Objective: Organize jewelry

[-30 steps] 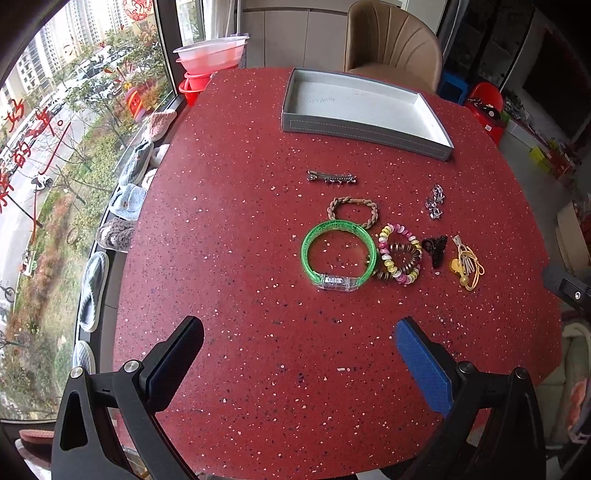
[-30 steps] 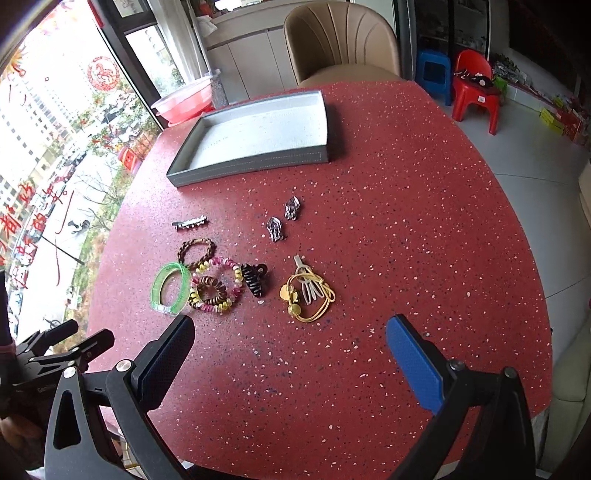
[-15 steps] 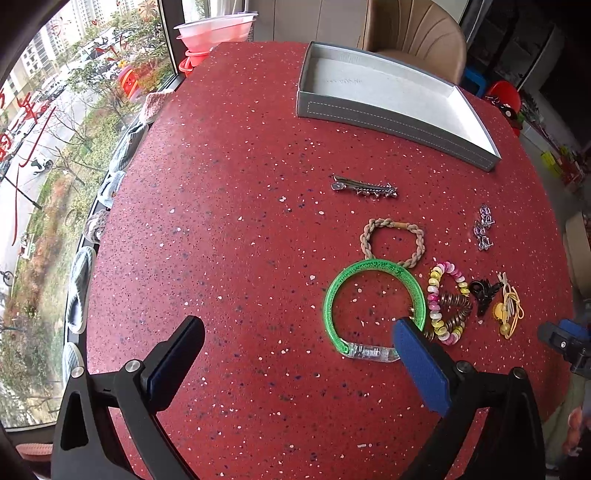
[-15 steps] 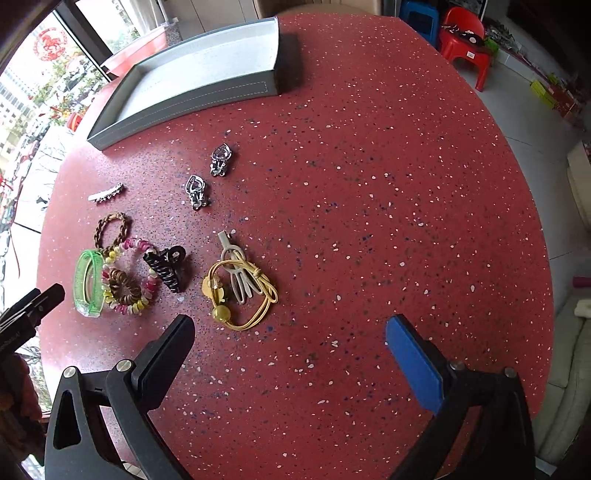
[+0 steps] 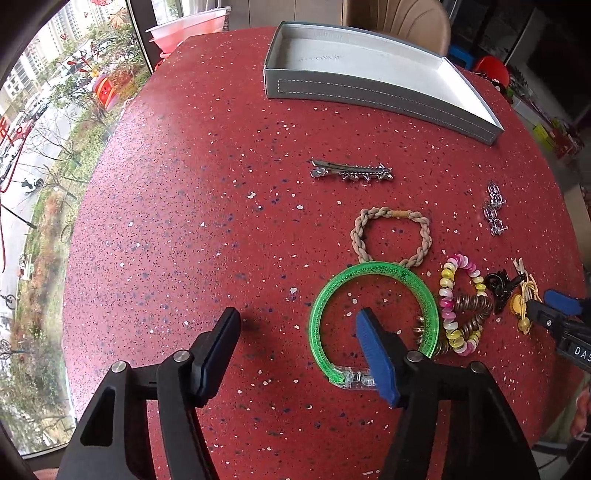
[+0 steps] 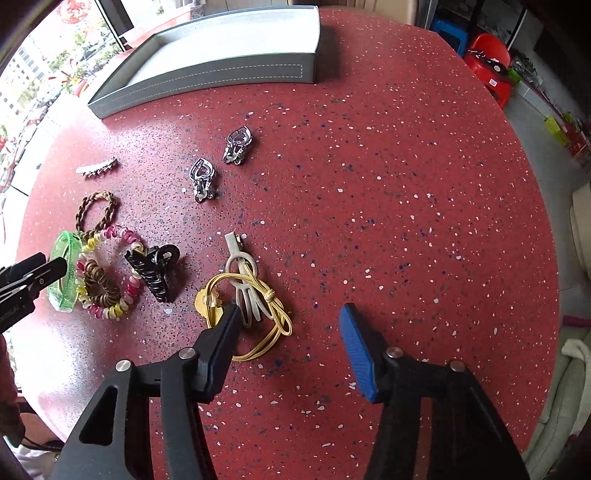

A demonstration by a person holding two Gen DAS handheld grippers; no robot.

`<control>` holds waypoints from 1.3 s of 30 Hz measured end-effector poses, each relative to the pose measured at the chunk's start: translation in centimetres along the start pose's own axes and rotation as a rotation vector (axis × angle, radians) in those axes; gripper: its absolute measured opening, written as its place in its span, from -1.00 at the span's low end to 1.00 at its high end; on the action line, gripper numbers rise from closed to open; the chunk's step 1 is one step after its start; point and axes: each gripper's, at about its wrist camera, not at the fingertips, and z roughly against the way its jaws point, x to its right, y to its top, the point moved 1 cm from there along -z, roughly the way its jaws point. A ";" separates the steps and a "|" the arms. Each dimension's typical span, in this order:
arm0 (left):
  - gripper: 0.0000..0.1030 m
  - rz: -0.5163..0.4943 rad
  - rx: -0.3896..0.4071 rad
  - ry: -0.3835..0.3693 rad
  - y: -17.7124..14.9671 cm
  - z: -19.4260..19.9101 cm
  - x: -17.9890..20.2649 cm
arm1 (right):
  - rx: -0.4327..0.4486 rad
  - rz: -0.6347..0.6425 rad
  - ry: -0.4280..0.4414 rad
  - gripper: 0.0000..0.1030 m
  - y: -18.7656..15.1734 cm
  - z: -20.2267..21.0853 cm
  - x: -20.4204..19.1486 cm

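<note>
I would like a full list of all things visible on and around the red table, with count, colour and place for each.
table: one, red speckled, under everything
tray: one, grey with white inside, far edge, nothing visible in it
hair clip: one, silver, between tray and bracelets
braided band: one, beige-brown, touching the bangle's far side
bangle: one, green, clear clasp, nearest the left gripper
beaded bracelet: one, pink, yellow, white, with a brown coil tie
claw clip: one, black, beside the beads
elastic cord: one, yellow, with a beige clip on it
earrings: two, silver, toward the tray
chair: one, tan, behind the tray
left gripper: black and blue, closing, one finger over the bangle
right gripper: closing, over the cord
</note>
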 end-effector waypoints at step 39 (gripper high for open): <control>-0.51 0.056 0.127 -0.164 4.5 6.0 -1.4 | 0.162 -0.181 0.248 -0.94 4.0 8.0 2.7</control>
